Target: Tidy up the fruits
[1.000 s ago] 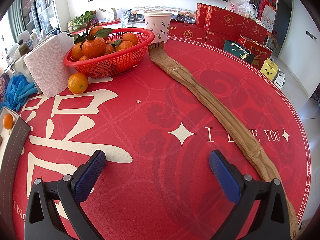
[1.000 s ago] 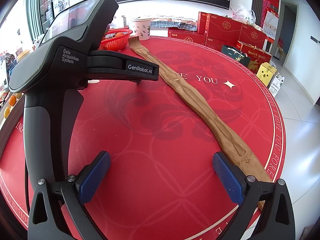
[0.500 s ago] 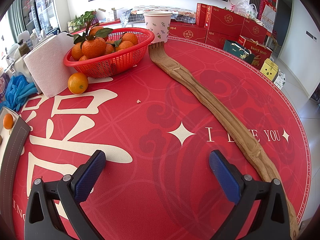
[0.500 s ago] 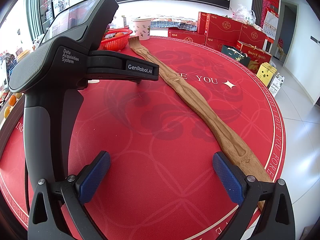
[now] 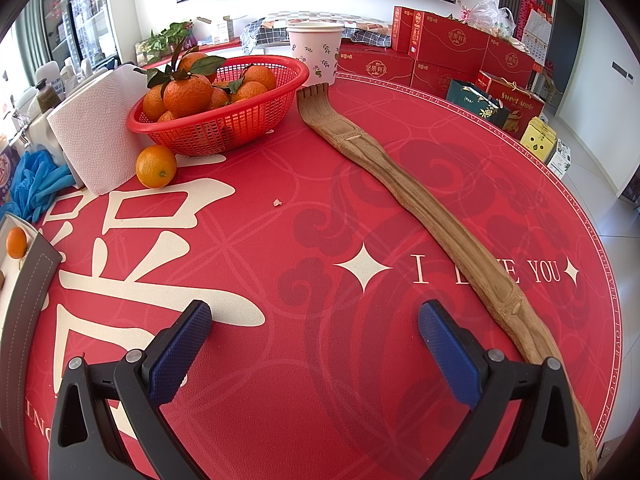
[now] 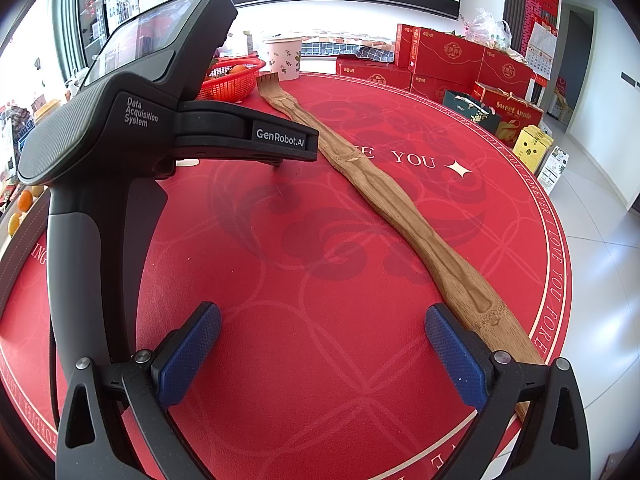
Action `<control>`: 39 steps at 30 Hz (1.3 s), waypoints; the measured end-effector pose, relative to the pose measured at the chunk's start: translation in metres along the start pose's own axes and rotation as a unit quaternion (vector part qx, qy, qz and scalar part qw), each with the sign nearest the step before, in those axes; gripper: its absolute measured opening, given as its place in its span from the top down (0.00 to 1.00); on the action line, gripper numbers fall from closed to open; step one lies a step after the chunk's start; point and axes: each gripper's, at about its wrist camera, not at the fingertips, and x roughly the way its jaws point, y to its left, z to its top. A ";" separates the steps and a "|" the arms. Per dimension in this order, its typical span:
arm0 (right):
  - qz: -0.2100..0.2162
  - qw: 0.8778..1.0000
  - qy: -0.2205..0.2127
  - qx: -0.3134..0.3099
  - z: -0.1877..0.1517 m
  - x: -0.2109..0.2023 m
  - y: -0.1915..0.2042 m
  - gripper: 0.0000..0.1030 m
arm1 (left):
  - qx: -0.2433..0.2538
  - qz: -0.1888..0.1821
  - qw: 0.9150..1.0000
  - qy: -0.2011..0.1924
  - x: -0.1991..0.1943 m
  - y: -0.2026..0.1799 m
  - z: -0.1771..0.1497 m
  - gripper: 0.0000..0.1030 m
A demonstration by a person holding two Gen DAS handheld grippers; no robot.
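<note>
A: Where is the fruit?

B: One loose orange (image 5: 156,166) sits on the red mat (image 5: 320,240), touching the foot of the red basket (image 5: 224,120), just beside a white paper roll (image 5: 96,136). The basket already holds a heap of oranges (image 5: 188,94) with leaves. Another small orange (image 5: 17,242) lies off the mat at the far left edge, on a pale tray whose rim I can barely see.

A: And the step in hand?

B: In my judgement, fetching that loose orange for the basket. Procedure: approach from the open mat side, since the roll blocks the left and the basket wall the rear. Straddle the widest part, close gently, as round fruit rolls. Lift clear of the rim before releasing onto the heap.

A: State of the tongs?

B: The left gripper (image 5: 316,344) is spread wide and holds nothing. The right gripper (image 6: 324,348) is likewise wide apart, empty.

A: Pose?

B: Both hang low over the near mat, pointing across the table, well apart from the orange. The left unit sits ahead and left in the right camera's view. A long wooden back scratcher (image 5: 420,208) runs diagonally along the right; keep clear of it.
</note>
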 end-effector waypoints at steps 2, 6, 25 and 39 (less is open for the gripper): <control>0.000 1.000 0.000 0.000 0.000 0.000 0.000 0.01 | 0.000 0.000 1.000 0.000 0.000 0.000 0.000 0.00; 0.000 1.000 0.000 0.000 0.000 0.000 0.000 0.01 | 0.000 0.000 1.000 0.000 0.000 0.000 0.000 0.00; 0.002 1.000 -0.002 -0.003 -0.001 -0.002 0.000 0.01 | 0.000 0.000 1.000 0.000 0.000 0.000 0.000 0.00; 0.001 1.000 0.000 0.001 0.000 -0.002 0.001 0.01 | 0.000 0.000 1.000 0.000 0.000 0.000 0.000 0.00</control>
